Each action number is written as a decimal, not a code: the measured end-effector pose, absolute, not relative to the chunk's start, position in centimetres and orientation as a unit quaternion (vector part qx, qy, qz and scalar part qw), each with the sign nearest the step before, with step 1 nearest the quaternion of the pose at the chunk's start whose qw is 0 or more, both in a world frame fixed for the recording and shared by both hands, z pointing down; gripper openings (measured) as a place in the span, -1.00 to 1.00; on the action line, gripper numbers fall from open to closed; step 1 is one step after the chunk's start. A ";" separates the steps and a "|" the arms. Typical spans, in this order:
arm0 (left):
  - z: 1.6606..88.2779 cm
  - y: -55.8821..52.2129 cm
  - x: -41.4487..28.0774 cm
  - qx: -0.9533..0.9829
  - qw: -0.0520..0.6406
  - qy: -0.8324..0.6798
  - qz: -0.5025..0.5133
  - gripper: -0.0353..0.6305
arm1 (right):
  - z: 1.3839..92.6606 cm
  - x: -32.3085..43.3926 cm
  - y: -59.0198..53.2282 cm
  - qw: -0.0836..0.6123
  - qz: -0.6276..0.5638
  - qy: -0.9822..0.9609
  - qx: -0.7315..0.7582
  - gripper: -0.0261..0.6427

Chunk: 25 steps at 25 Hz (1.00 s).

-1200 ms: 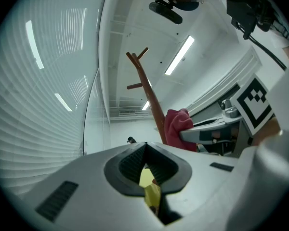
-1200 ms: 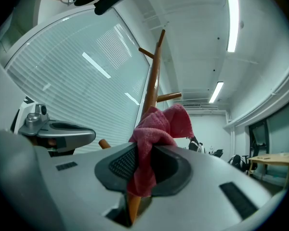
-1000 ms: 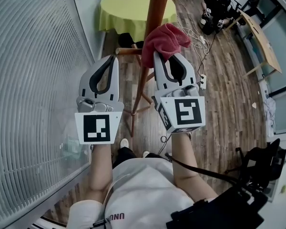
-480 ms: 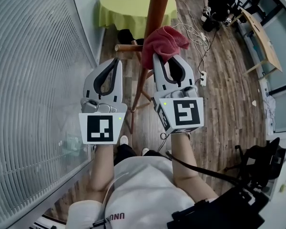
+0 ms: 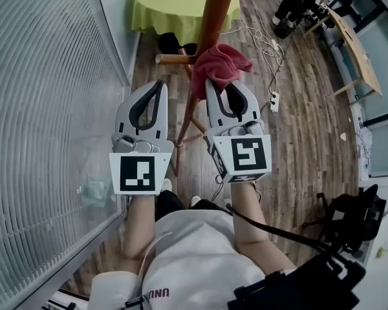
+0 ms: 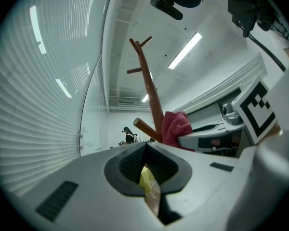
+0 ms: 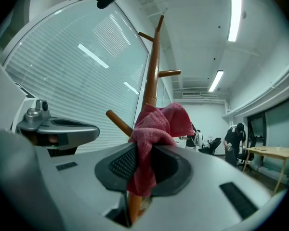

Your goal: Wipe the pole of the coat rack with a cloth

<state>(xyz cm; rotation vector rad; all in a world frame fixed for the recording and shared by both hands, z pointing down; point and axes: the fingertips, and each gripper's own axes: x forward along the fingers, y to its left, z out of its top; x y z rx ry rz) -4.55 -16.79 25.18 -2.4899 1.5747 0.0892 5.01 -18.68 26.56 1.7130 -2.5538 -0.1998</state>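
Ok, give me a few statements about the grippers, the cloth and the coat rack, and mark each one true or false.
1. The right gripper is shut on the red cloth. True.
2. The left gripper grips the pole. False: it is shut on nothing, beside the pole.
3. The cloth is up against the wooden pole. True.
4. The round table behind the rack has a blue cover. False: the cover is yellow-green.
5. Both grippers hold the cloth. False: only the right one does.

left tool (image 5: 158, 84) closed, empty; right tool (image 5: 224, 82) pinching cloth (image 5: 221, 60).
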 end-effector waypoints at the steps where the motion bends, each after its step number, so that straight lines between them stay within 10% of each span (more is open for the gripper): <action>1: 25.4 -16.8 -4.5 -0.841 0.092 0.533 0.031 -0.86 | 26.8 5.1 -18.7 0.032 -0.063 -0.828 0.556 -0.70; 25: 29.5 -16.8 -5.3 -0.844 0.050 0.534 0.012 -0.86 | 33.0 4.5 -18.0 0.096 -0.021 -0.830 0.549 -0.70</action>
